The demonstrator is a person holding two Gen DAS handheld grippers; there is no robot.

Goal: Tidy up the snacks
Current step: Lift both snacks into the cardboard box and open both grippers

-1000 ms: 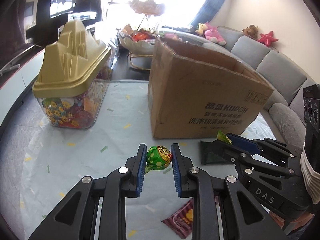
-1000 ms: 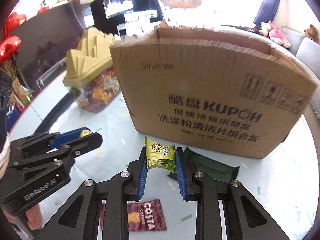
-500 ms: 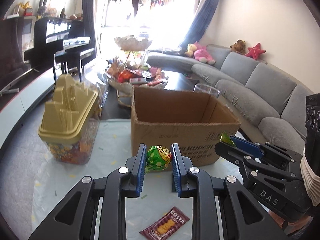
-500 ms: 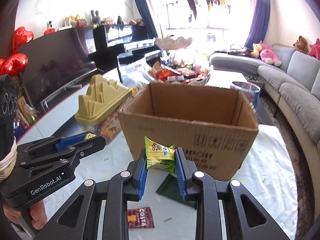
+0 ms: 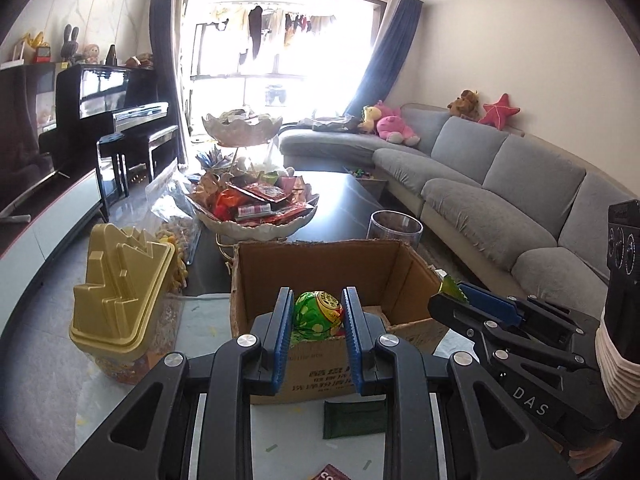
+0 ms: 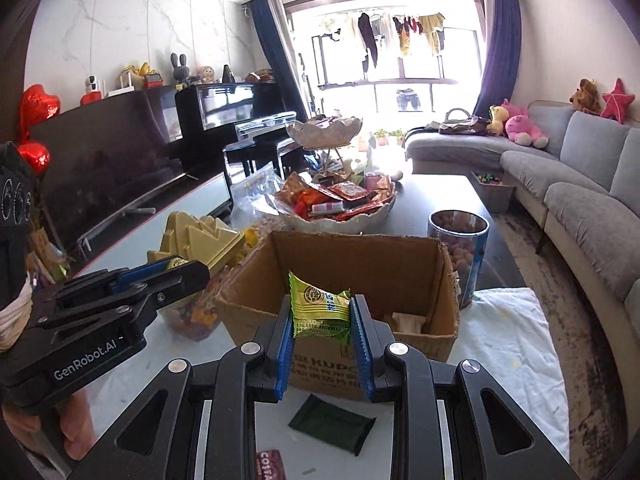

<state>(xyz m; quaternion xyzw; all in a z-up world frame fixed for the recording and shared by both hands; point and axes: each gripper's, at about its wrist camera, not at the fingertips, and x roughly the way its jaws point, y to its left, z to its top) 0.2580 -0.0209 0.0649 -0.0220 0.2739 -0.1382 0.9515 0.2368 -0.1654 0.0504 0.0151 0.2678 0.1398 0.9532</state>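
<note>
Two grippers each pinch a snack above the open cardboard box (image 5: 332, 264): the left gripper (image 5: 316, 316) squeezes a round green candy (image 5: 318, 312), the right gripper (image 6: 322, 316) a green packet (image 6: 320, 312).

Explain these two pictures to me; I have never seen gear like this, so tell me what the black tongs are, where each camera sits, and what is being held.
No robot here: a person holds a two-finger tool in each hand, each with a fisheye camera looking along its fingers. In the left camera's picture, the left hand-held gripper pinches a round green foil-wrapped candy. In the right camera's picture, the right hand-held gripper pinches a yellow-green snack packet. Each tool also shows at the edge of the other's picture. Ahead stands an open cardboard box. A dark green packet and a Costa sachet lie on the table in front of it. A gold-lidded candy jar stands to the left.
</note>
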